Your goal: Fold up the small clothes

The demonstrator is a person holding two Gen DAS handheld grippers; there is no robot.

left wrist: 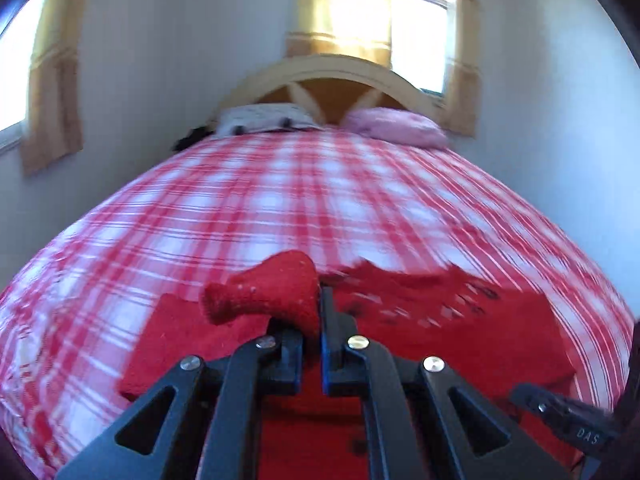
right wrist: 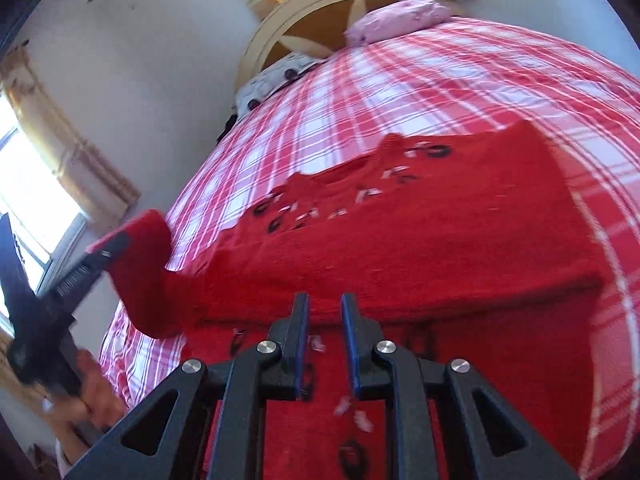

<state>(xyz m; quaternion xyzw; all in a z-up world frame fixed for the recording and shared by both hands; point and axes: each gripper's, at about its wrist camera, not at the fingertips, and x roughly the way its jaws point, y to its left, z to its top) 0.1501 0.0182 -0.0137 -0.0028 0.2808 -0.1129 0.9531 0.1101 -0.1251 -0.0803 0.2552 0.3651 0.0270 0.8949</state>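
Red knit fills the lower half of both views: a small sweater [right wrist: 420,248] lies on a bed [left wrist: 280,200] covered in a red-and-white plaid sheet, its bottom part folded up over its body so a thick folded edge runs across just ahead of the right gripper [right wrist: 325,344].

Only the left wrist view shows the left grip from close up. There the left gripper [left wrist: 320,320] has its jaws pressed together on a sleeve [left wrist: 268,292] of the sweater, and the cuff end stands up and flares to the left above the fingers. The same view catches a black edge of the right gripper low at the right border.

Only the right wrist view shows the sweater's front: a notched neckline toward the far end, with blurred black and white motifs scattered below it and more of them on the near layer. It also shows the left gripper from the side, at the left edge, lifting the sleeve clear of the bed, with the person's hand [right wrist: 94,392] on its handle below. The right gripper's jaws stand a little apart with a narrow gap between the blue pads; nothing is pinched in that gap, and the knit lies beneath them.

Both views show a pink pillow [left wrist: 396,126] and a patterned white pillow [left wrist: 264,118] against an arched wooden headboard [left wrist: 332,80], pale walls, and sunlit windows with yellow-tan curtains [left wrist: 344,8]. Much of the bedding is smeared by motion blur.
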